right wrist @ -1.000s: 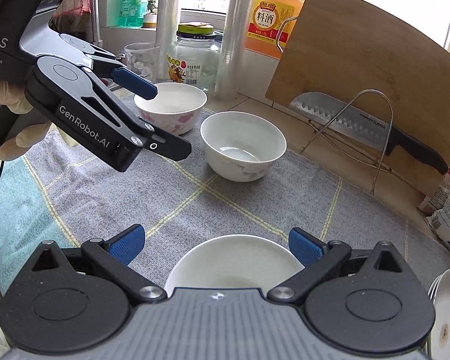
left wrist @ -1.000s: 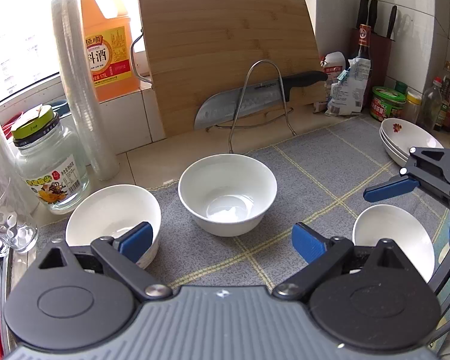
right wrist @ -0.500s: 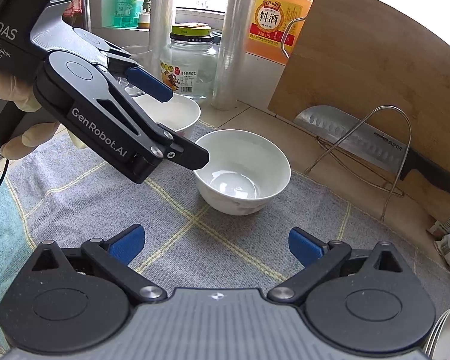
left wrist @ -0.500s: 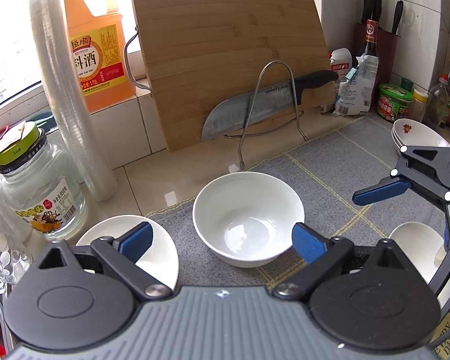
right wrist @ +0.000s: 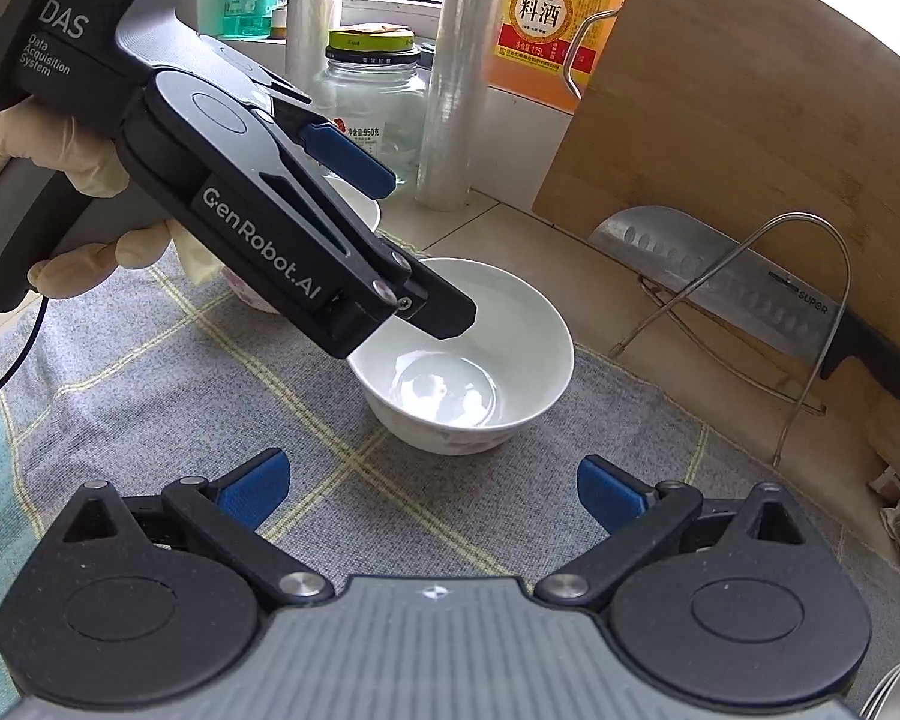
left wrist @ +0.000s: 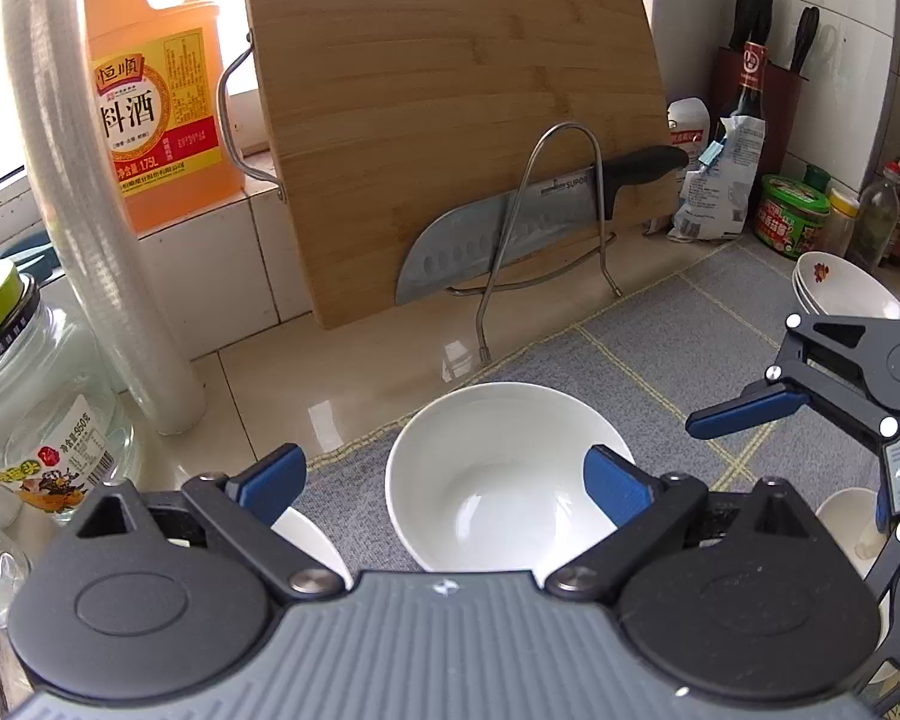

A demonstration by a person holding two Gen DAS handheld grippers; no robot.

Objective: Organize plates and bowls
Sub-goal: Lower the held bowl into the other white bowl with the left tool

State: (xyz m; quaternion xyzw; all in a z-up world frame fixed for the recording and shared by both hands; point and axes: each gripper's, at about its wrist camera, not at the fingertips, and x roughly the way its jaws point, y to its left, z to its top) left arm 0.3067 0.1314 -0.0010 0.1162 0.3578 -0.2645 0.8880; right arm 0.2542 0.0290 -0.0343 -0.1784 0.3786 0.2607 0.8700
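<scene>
Clearly the left gripper [left wrist: 441,474] is spread wide and empty, one pad at the middle bowl's [left wrist: 504,480] 3 o'clock rim, the other outside at 9; lower until one finger is inside the wall, then pinch. Beyond, at 2 o'clock, the right gripper [right wrist: 429,483] is also agape, empty. The bowl sits upright on the grey mat [right wrist: 150,372], mouth up, round, with no long axis.

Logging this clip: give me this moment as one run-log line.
left gripper: open, over middle white bowl | right gripper: open, empty | bowl on grey mat, not gripped
</scene>
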